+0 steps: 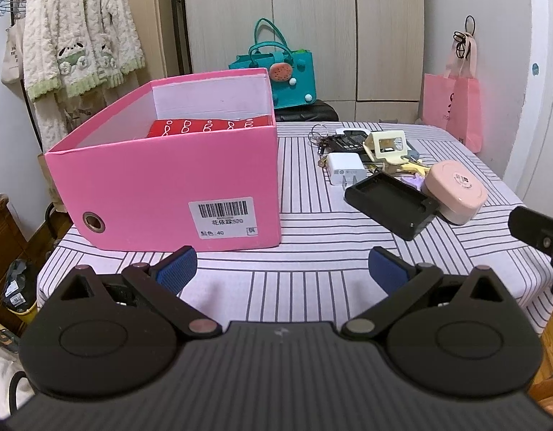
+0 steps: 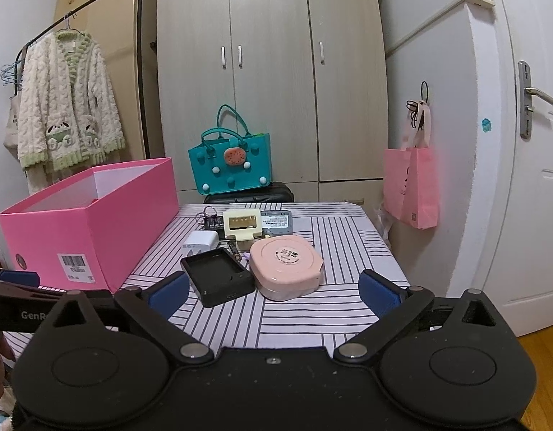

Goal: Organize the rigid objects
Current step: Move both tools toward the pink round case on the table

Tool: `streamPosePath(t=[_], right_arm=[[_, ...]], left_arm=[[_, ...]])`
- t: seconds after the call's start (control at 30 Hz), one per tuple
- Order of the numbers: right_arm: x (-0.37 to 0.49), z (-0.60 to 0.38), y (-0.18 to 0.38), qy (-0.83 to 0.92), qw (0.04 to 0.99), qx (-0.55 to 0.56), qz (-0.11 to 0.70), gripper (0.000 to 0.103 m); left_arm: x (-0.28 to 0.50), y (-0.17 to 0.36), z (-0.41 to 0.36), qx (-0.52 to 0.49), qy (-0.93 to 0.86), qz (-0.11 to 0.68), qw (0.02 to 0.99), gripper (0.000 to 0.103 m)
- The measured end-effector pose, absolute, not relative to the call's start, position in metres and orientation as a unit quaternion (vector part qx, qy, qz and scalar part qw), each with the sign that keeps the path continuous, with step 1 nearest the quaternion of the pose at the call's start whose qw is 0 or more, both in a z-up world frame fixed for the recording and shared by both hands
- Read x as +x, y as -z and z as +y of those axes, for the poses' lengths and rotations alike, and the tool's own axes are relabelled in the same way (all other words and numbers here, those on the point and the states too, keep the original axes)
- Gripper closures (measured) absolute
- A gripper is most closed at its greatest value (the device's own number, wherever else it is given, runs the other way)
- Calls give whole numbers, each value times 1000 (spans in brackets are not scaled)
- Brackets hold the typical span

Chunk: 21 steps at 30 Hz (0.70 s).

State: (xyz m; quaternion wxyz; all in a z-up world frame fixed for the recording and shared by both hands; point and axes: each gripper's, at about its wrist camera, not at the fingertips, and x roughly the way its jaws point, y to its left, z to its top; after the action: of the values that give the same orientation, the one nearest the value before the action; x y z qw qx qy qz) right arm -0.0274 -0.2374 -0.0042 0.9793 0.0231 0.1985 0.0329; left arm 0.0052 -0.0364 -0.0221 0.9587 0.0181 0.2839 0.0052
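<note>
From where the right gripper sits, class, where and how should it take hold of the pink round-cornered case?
Grip the pink case across its left and right side walls, coming in level from its near side. It lies flat, and the open right gripper likely spans it.

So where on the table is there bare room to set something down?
Free: the striped cloth in front of the black tray and pink case, and the strip right of them. Crowded: the small-item cluster beside the pink box.

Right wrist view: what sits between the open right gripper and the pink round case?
Nothing: only bare striped tablecloth lies between the right gripper and the pink round case; the black tray sits beside it.
</note>
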Motion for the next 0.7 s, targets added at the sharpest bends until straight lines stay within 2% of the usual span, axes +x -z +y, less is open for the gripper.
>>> streamPosePath(t=[0.57, 0.7], right_arm=[[-22, -234, 7, -32, 978, 25, 207, 0], [-24, -236, 8, -31, 983, 33, 180, 0]], left_arm=[[10, 25, -33, 15, 1, 290, 957, 0], [8, 20, -31, 19, 9, 279, 960, 0]])
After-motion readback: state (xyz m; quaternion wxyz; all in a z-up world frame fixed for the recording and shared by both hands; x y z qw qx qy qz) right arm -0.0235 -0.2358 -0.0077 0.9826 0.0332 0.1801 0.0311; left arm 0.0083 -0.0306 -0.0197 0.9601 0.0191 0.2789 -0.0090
